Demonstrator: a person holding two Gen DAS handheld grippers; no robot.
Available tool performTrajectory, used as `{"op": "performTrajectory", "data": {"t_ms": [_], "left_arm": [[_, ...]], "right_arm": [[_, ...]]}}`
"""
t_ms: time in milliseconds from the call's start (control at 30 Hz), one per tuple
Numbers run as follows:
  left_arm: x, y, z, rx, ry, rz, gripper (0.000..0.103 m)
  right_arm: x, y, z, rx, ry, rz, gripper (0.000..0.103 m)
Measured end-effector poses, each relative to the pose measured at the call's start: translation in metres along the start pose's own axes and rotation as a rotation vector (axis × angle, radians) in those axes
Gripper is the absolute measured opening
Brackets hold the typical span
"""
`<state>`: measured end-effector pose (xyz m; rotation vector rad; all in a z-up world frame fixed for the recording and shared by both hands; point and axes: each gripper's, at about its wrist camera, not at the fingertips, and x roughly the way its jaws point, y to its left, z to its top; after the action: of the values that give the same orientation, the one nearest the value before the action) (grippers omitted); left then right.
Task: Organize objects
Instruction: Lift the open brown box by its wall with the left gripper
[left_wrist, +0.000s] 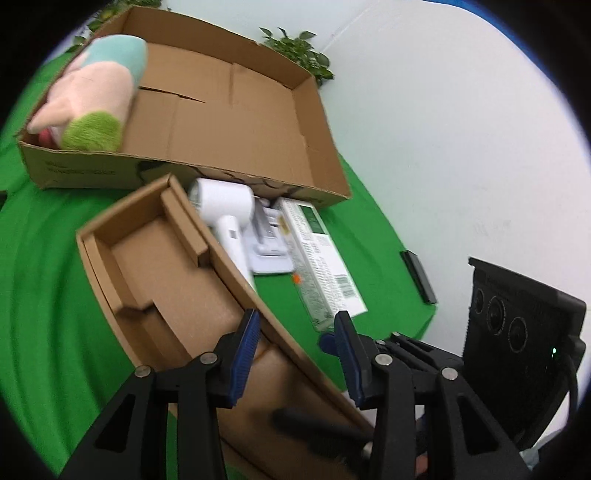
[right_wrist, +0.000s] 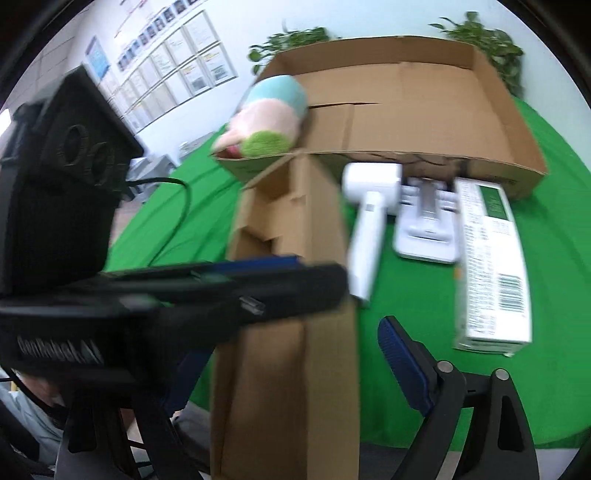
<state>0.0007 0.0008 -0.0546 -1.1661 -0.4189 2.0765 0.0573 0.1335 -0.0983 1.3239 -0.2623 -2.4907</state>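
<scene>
Your left tongs (left_wrist: 295, 354) straddle the right wall of the small brown cardboard insert box (left_wrist: 177, 280). Beyond it lie a white hair dryer (left_wrist: 225, 210) and a green-and-white carton (left_wrist: 321, 258) on the green-covered surface (left_wrist: 44, 277), beside the large open cardboard box (left_wrist: 236, 122) holding a pastel plush toy (left_wrist: 96, 103).
</scene>
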Motion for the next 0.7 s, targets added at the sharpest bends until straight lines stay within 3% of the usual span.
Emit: {"op": "performTrajectory", "data": {"t_ms": [233,300,400,600,700], "left_arm": [[-0.026,0.033,-0.010,-0.067,-0.048,0.158,0.040],[-0.032,0.042,-0.015,-0.088,-0.062,0.156,0.041],[-0.035,0.052,-0.018,-0.117,-0.047,0.202,0.041],[-0.039,0.062,-0.025,-0.144,-0.037,0.230,0.041],[-0.041,0.068,-0.026,-0.159,-0.037,0.240,0.040]], "right_arm": [[-0.006,-0.009,-0.010,-0.011,-0.005,-0.015,0.036],[-0.002,-0.006,-0.008,-0.035,-0.007,-0.024,0.022],[0.002,0.000,-0.007,-0.039,-0.008,-0.039,0.021],[0.021,0.014,-0.013,0.004,0.051,0.064,0.022],[0.027,0.024,-0.014,-0.011,0.058,0.073,0.023]]}}
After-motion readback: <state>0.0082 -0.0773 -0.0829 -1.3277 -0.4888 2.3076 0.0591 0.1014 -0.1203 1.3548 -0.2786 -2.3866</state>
